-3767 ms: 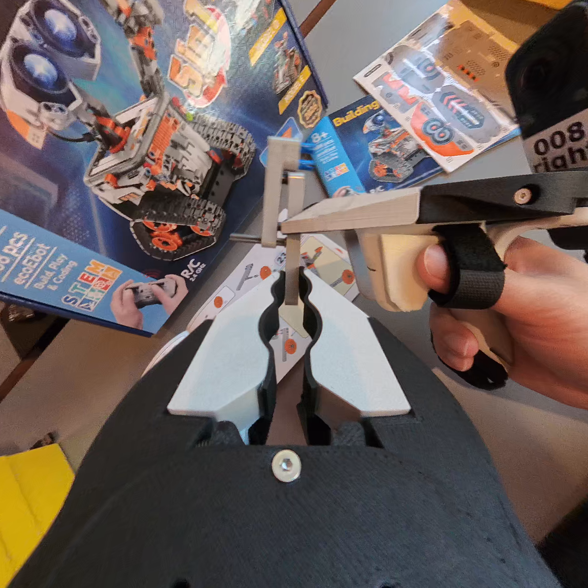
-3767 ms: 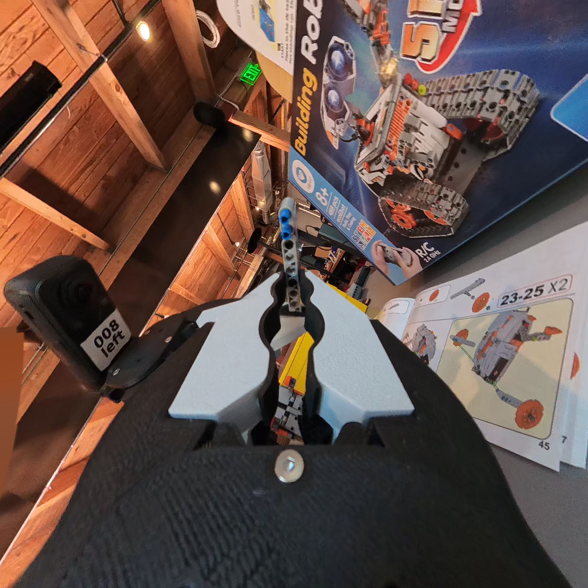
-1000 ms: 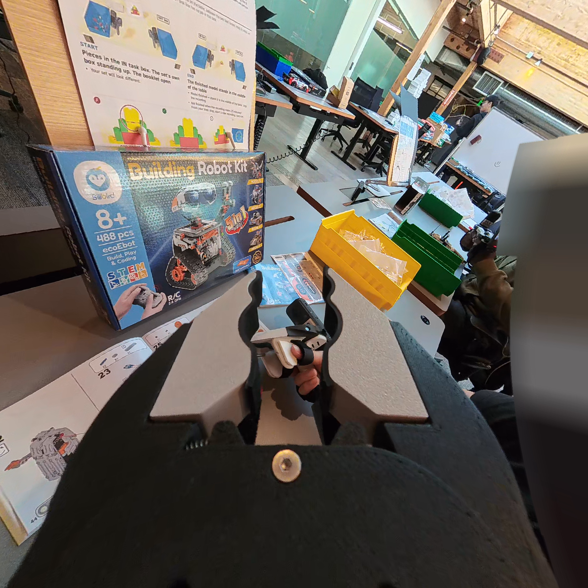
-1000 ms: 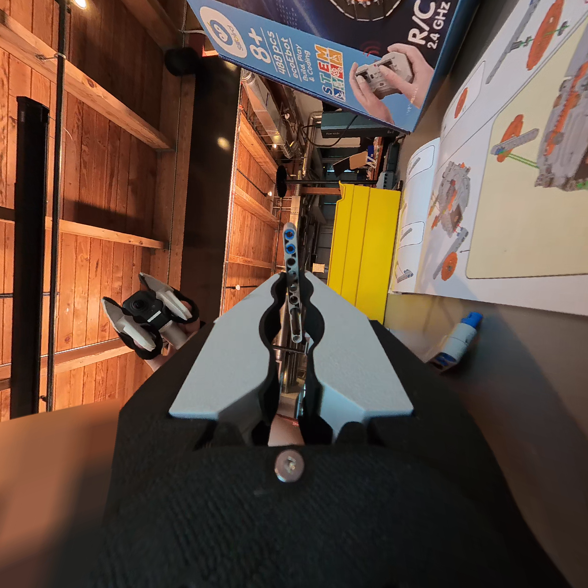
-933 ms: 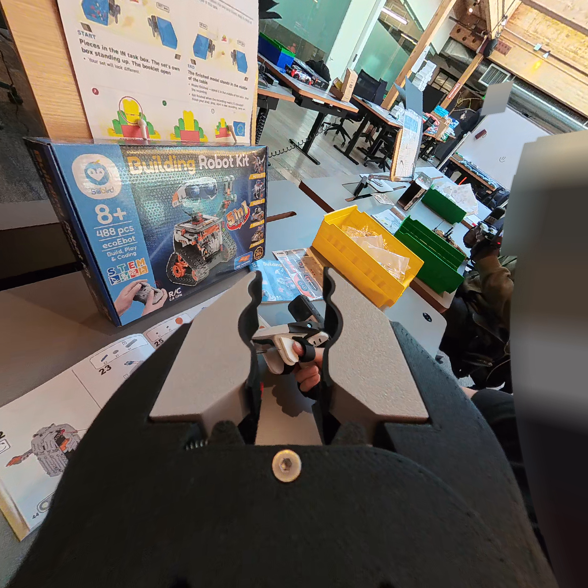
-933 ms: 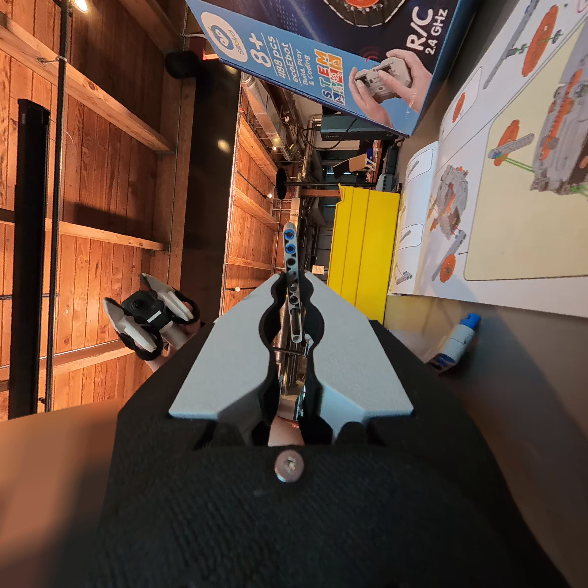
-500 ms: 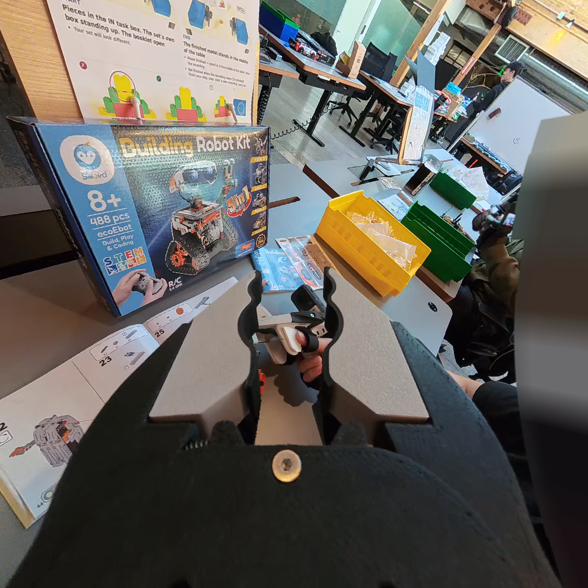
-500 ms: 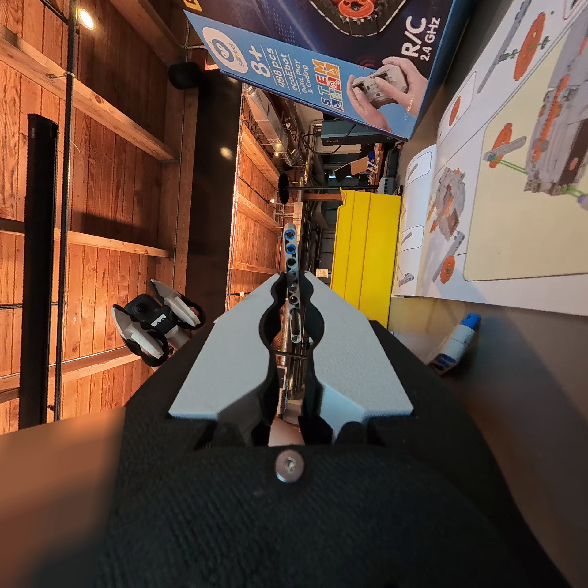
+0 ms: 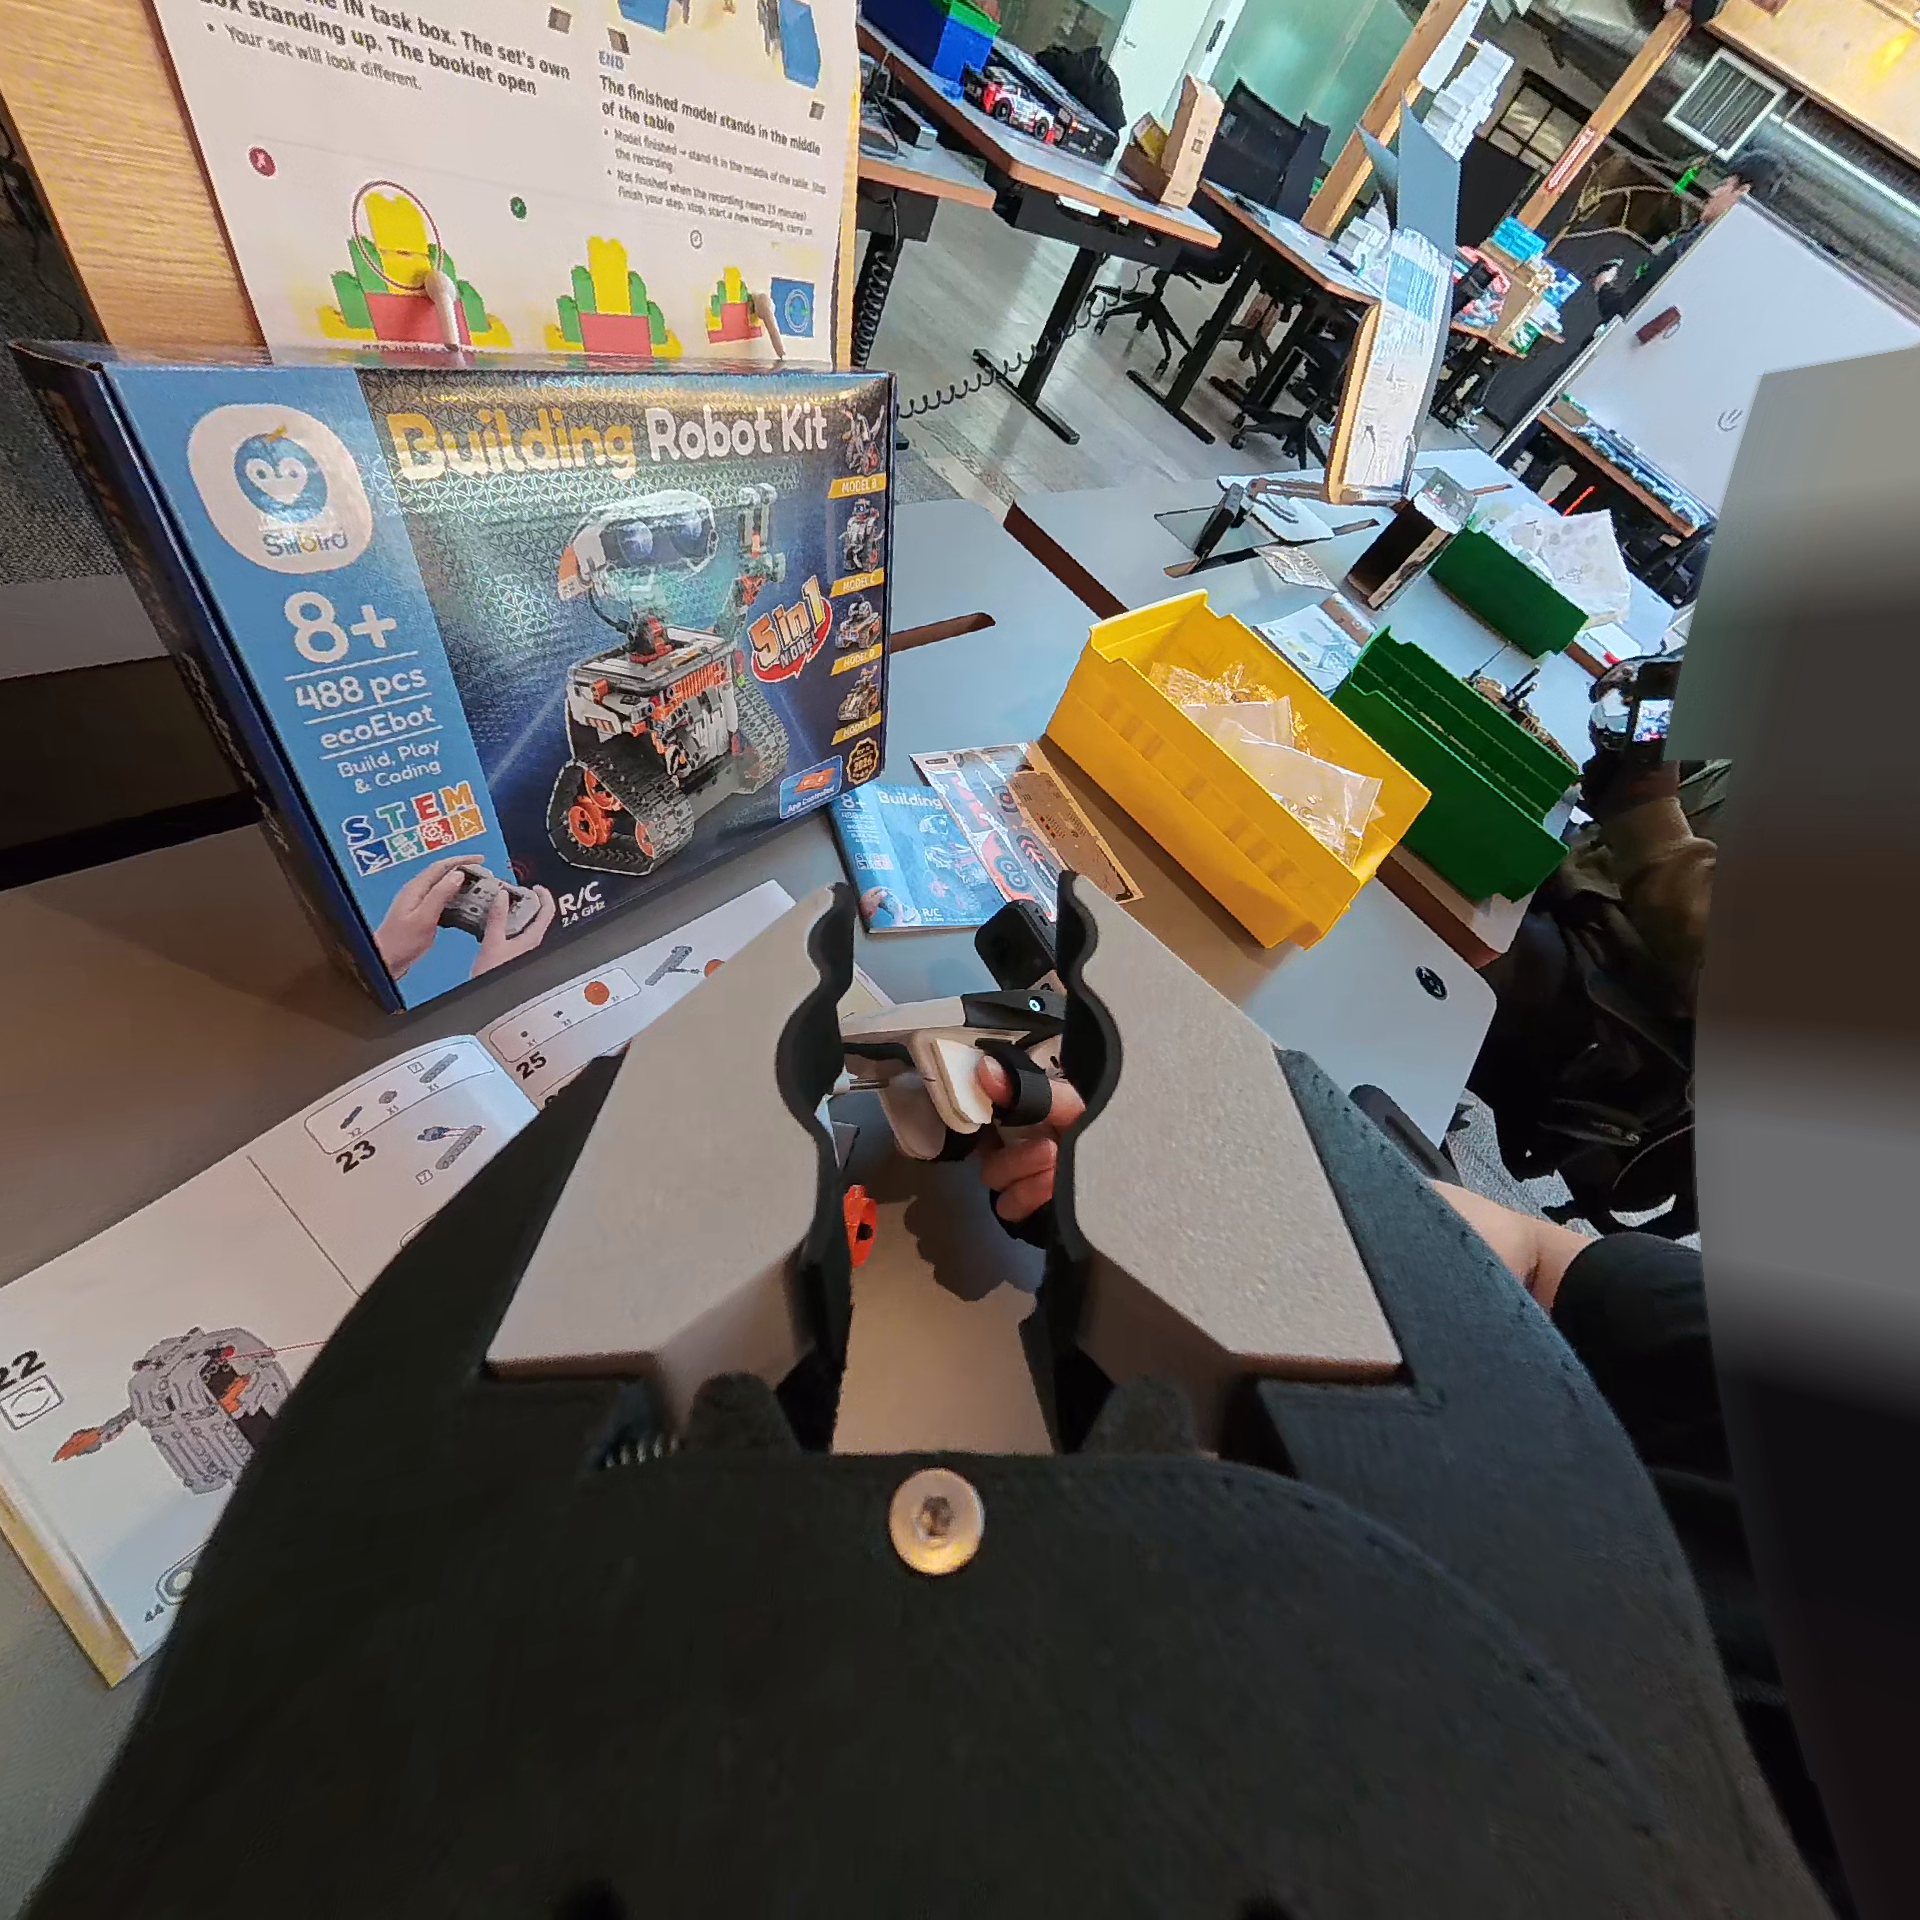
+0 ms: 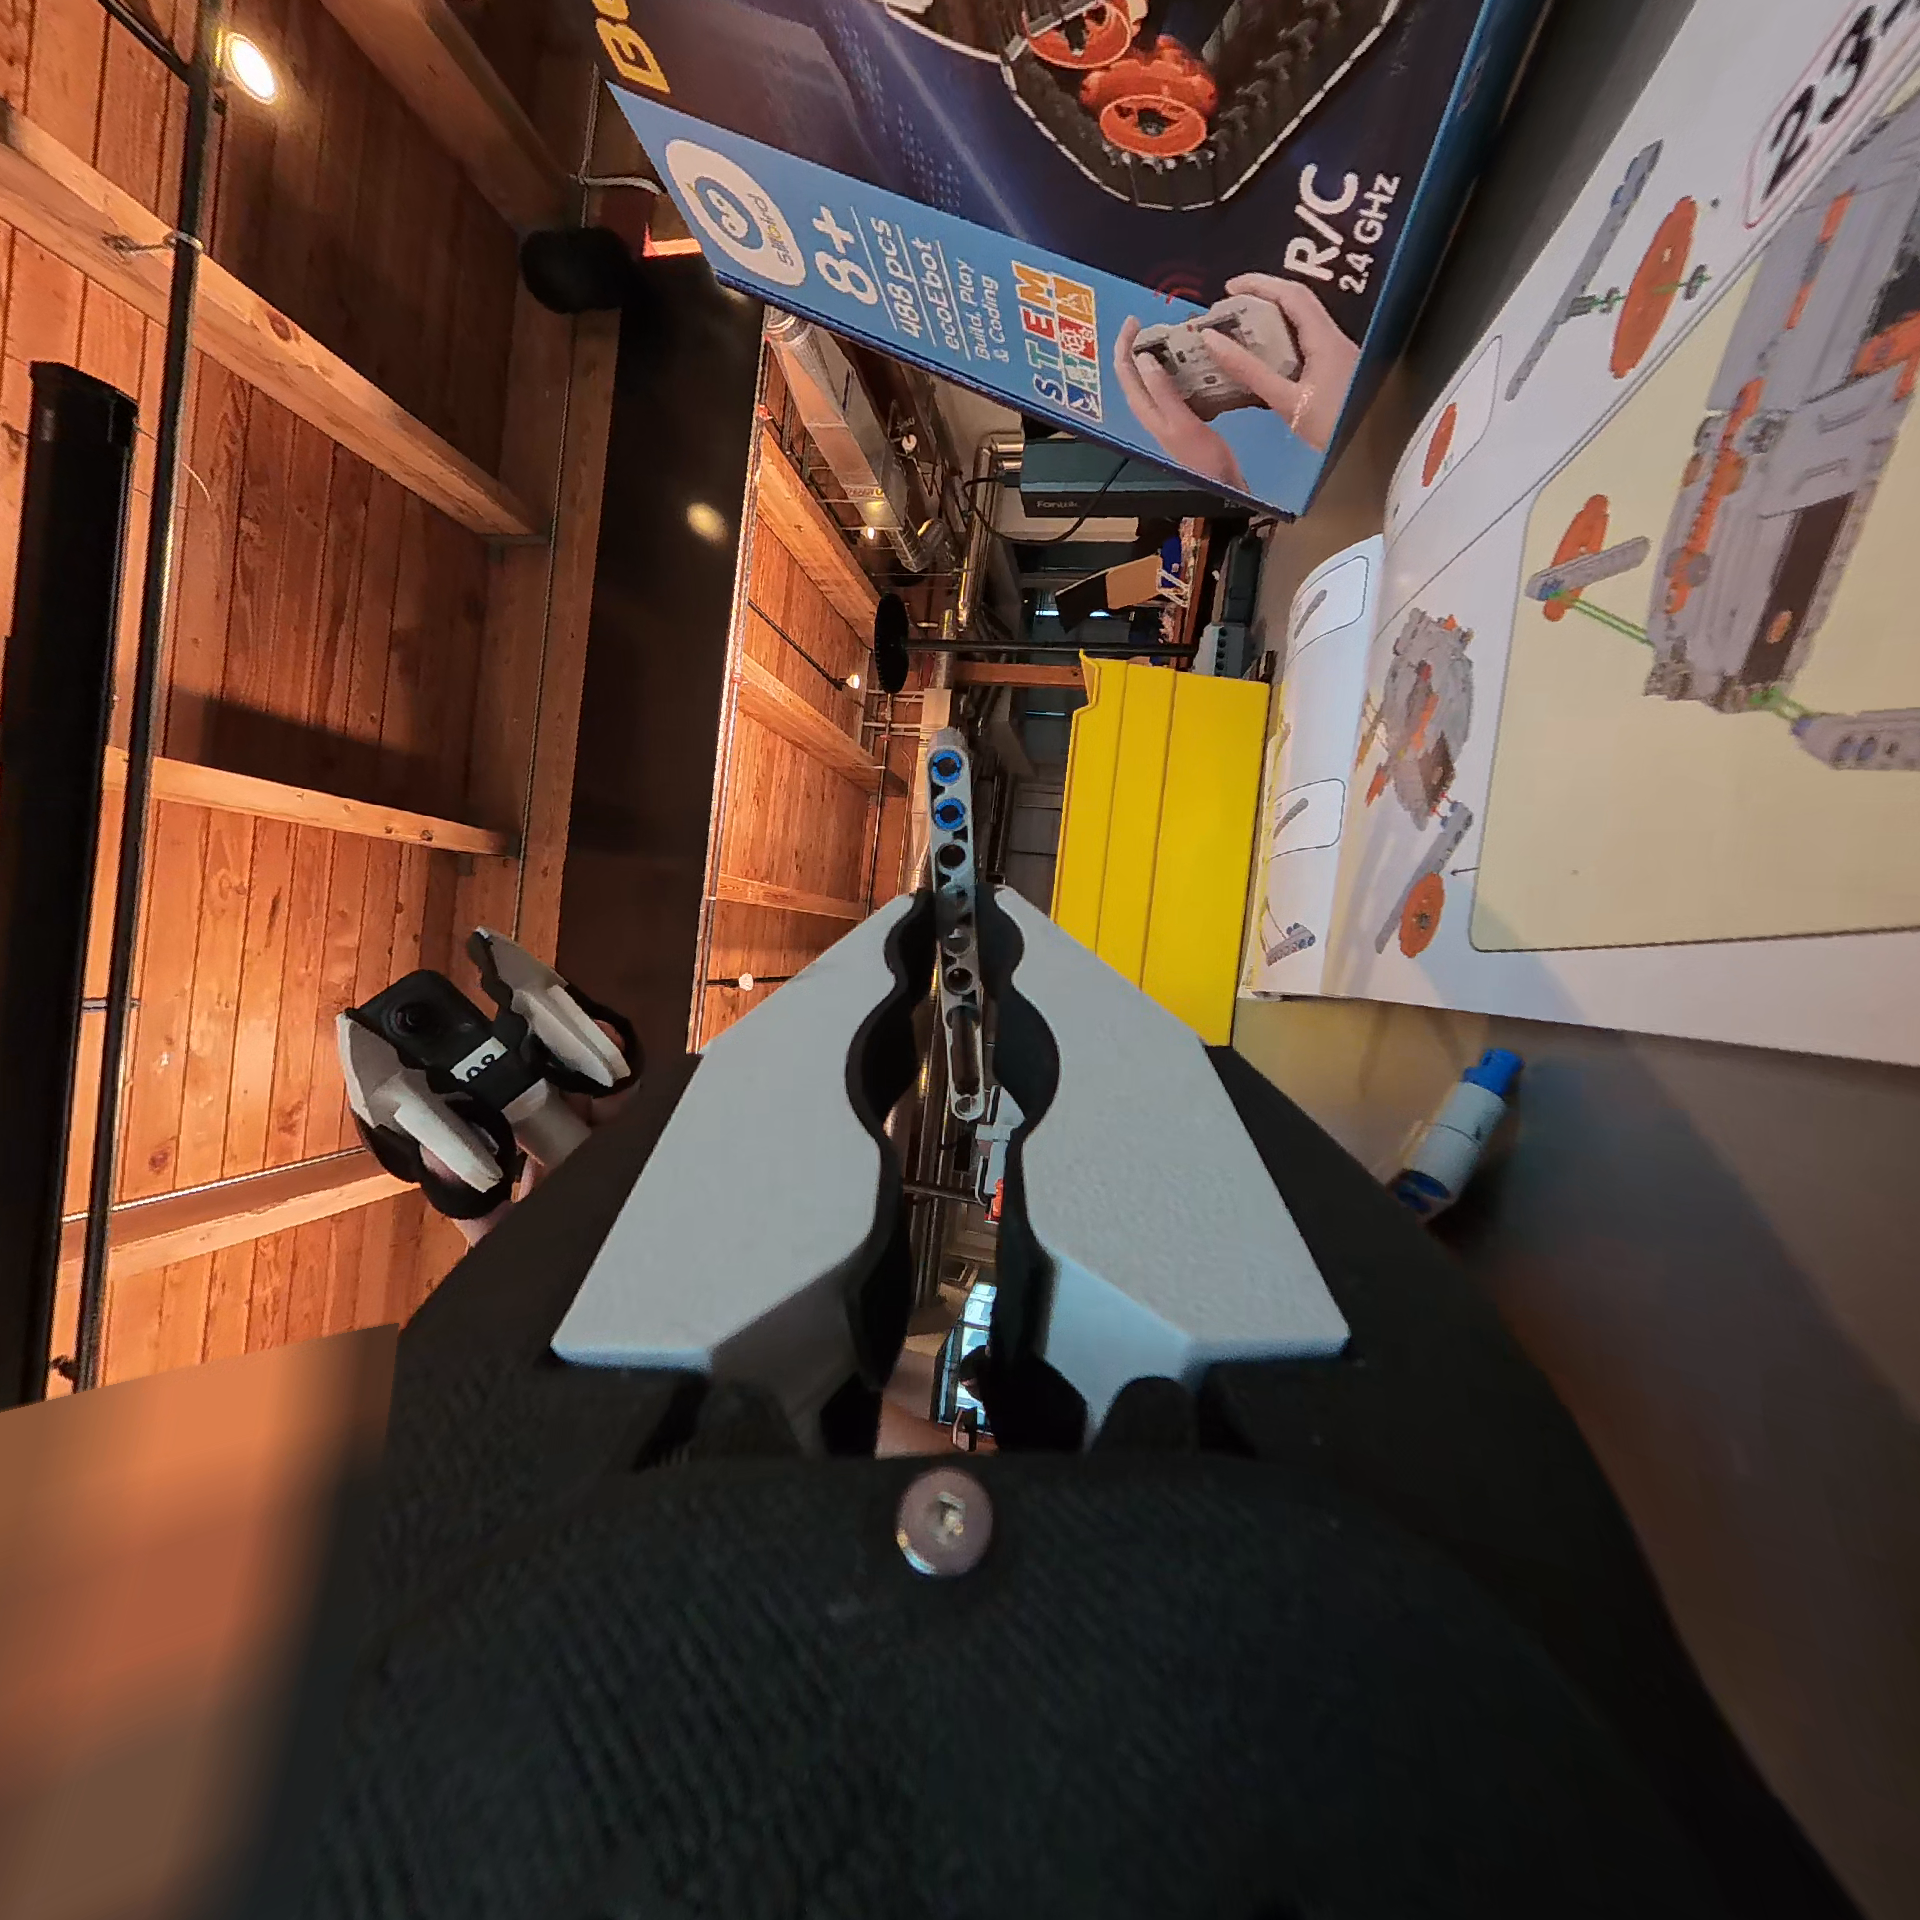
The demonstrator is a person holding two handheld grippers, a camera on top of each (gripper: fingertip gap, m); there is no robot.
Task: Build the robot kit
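My right gripper [image 10: 951, 904] is shut on a thin grey beam with holes and two blue pins [image 10: 954, 831]; the beam sticks out past the fingertips. The view is rolled sideways. My left gripper [image 9: 951, 935] is open and empty, held well back above the grey table [image 9: 156, 997]. Between its jaws I see a hand [image 9: 1029, 1153] on the right gripper's white handle [image 9: 951, 1081], and a small orange piece [image 9: 857, 1226] below. The left gripper also shows far off in the right wrist view [image 10: 483, 1070].
A blue robot kit box [image 9: 499, 644] stands behind an open instruction booklet [image 9: 312, 1195]. A small blue booklet [image 9: 914, 852], a yellow bin [image 9: 1226, 769] and green bins [image 9: 1455, 748] lie to the right. A white and blue cylinder [image 10: 1455, 1132] lies on the table.
The left gripper has let go of the beam assembly, opened and drawn far back. The right gripper still holds the beam. In the last second both views shifted only slightly.
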